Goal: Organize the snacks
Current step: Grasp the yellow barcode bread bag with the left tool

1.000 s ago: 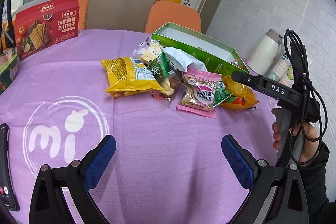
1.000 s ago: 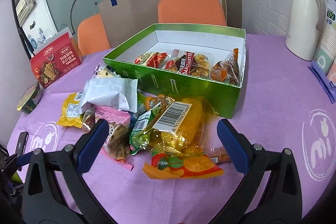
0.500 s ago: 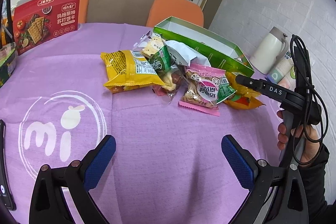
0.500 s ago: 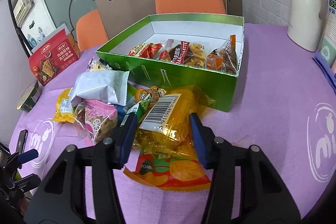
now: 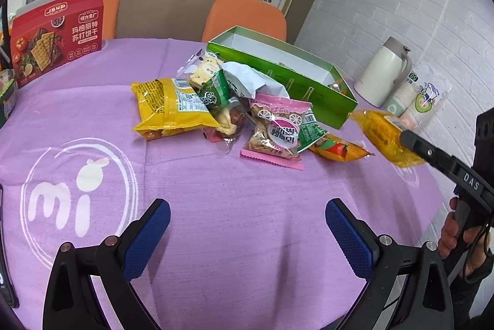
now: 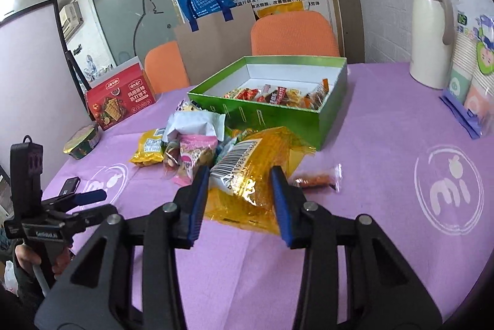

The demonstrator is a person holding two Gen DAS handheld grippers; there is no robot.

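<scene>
Yellow packet (image 6: 247,175) clamped in right gripper (image 6: 239,191), lifted just in front of green box (image 6: 278,116). Left gripper (image 5: 247,225) spread wide, empty, well before the box.

My right gripper (image 6: 239,186) holds a packet (image 6: 251,175) above the table (image 6: 386,175), near the box (image 6: 271,116), which has snacks (image 6: 278,95) in it. Left of the packet lies the snack pile (image 5: 222,110). The jug (image 6: 430,33) stands far right.
</scene>
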